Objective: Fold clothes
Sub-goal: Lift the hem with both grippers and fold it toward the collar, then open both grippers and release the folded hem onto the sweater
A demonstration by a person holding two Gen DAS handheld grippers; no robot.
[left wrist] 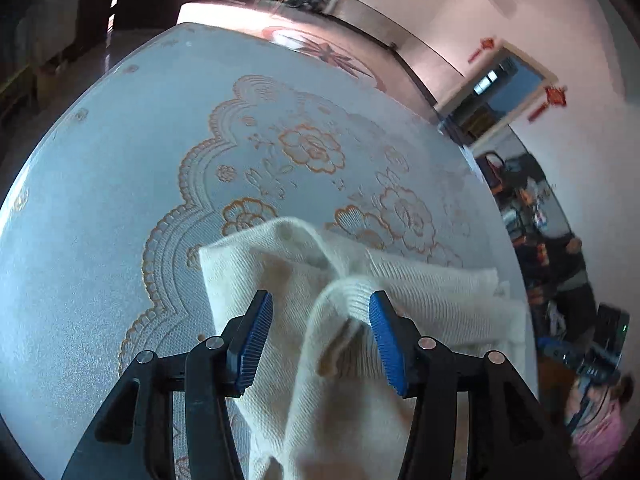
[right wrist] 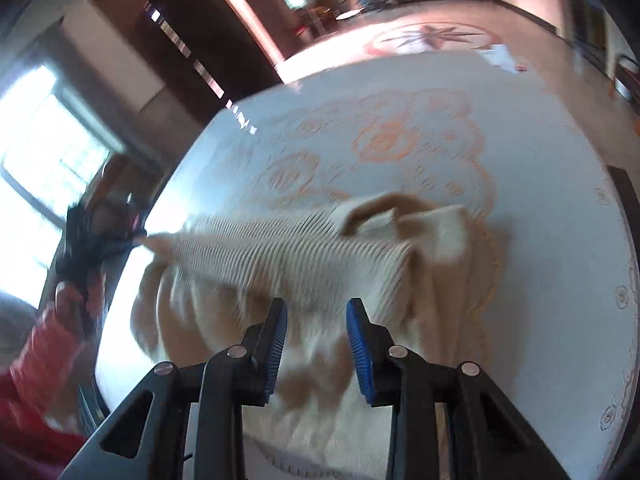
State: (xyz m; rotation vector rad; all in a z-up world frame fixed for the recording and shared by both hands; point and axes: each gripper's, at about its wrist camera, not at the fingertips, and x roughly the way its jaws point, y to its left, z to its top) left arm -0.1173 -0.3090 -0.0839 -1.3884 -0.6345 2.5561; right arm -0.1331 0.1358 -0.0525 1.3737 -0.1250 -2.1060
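Note:
A cream ribbed knit garment (left wrist: 340, 320) lies bunched on a round table with a white, orange-flowered cloth (left wrist: 200, 140). My left gripper (left wrist: 320, 312) is open just above the garment, and a raised ridge of knit sits between its blue pads (left wrist: 256, 344) without being pinched. In the right wrist view the garment (right wrist: 304, 252) is blurred by motion, and a ribbed part stretches to the left. My right gripper (right wrist: 316, 320) is open over the garment's near part. The other gripper (right wrist: 80, 240) shows at the table's left edge, beside the garment's stretched end.
The table edge (right wrist: 120, 280) curves close on the left of the right wrist view. A person's red sleeve (right wrist: 36, 360) is there. A wall with a mirror and red ornaments (left wrist: 552, 100) and cluttered shelves (left wrist: 532, 208) stand beyond the table.

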